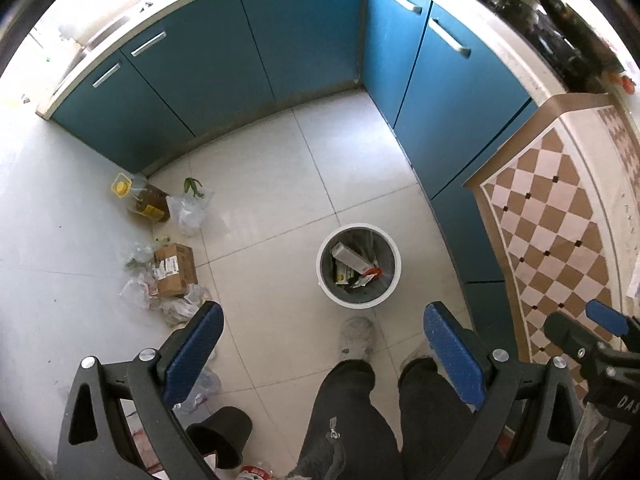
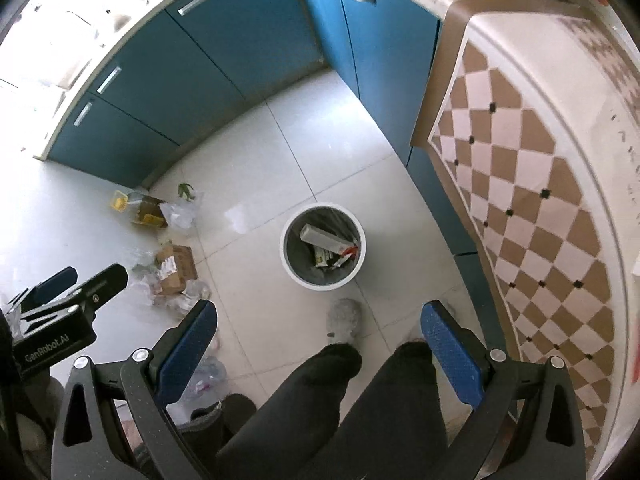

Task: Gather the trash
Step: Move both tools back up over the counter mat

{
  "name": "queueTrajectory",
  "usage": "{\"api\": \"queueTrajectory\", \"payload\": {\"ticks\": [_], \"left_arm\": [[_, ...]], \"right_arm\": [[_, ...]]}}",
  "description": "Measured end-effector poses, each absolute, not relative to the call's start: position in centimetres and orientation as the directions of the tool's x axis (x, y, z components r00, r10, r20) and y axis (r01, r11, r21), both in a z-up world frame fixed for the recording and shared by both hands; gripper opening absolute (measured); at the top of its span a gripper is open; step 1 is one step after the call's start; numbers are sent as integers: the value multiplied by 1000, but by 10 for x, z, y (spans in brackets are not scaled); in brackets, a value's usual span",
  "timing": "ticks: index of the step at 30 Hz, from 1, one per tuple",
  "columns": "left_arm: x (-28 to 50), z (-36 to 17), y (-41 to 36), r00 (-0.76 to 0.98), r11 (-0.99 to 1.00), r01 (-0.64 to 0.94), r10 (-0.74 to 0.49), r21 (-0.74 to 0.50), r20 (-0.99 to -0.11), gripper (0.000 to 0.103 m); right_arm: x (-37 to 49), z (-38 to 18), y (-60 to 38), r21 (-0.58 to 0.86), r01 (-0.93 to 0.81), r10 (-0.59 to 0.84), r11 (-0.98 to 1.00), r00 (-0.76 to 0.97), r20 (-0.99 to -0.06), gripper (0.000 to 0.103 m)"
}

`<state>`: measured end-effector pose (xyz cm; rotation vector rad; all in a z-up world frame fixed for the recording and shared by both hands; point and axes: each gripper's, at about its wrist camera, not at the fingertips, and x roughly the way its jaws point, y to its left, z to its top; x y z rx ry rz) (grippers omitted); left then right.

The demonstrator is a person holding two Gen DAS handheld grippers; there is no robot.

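Note:
A round white trash bin with a grey liner stands on the tile floor and holds a long box and wrappers. Trash lies on the floor to its left: a cardboard box, crumpled plastic bags, an oil bottle with a yellow cap and green scraps. More plastic lies near my feet. My left gripper is open and empty, high above the floor. My right gripper is open and empty, beside it.
Blue cabinets wrap the back and right. A checkered cloth hangs over a table at the right. The person's legs and shoes stand just before the bin. A black object lies at lower left.

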<state>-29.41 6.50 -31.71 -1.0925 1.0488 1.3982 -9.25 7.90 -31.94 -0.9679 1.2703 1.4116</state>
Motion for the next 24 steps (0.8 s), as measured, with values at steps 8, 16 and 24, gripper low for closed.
{"api": "queueTrajectory", "payload": {"ticks": [8, 16, 24], "left_arm": [[-240, -263, 80, -91, -23, -996, 304, 88, -948, 102], [-92, -216, 129, 35, 220, -973, 423, 65, -906, 102], [121, -233, 143, 98, 475, -871, 419, 127, -903, 102]], "right_arm": [[-62, -268, 82, 339, -940, 232, 37, -322, -918, 103], [62, -219, 74, 394, -886, 415, 246, -271, -868, 103], [271, -226, 10, 335, -704, 439, 627, -36, -898, 103]]}}
